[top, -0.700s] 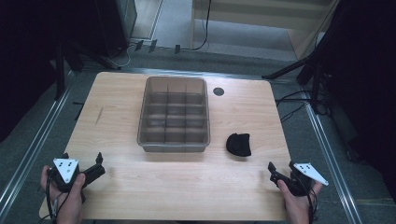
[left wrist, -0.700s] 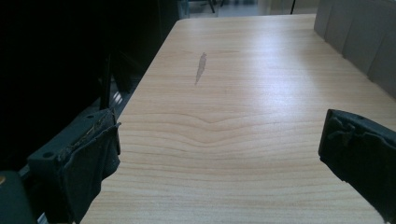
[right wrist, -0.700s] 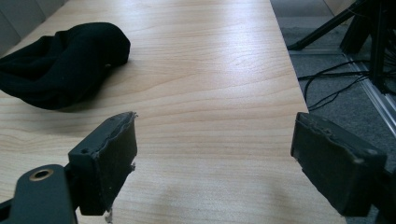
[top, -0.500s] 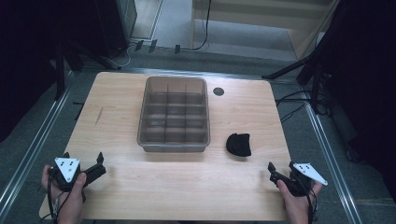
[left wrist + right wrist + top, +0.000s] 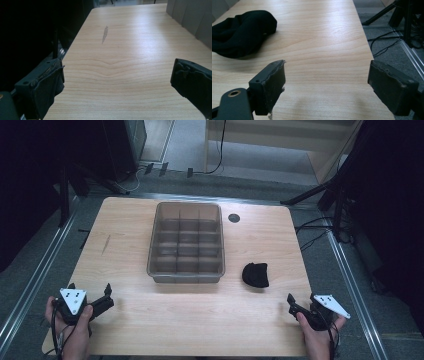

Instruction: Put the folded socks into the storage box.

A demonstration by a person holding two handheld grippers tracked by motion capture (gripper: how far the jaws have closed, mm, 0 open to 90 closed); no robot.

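Both hand-held grippers [image 5: 102,296] [image 5: 291,302] wide, empty

A: What's around the wooden table [image 5: 150,330]?

B: Grey carpeted floor [image 5: 240,155], metal rails [image 5: 350,270] running along both long sides, and black cables [image 5: 320,232] trailing past the right edge.

A: And farther back?

B: A pale wooden shelf unit [image 5: 280,140] at the far end and a black tripod stand [image 5: 330,195] at the right. The sides are dark; light glares on the tabletop
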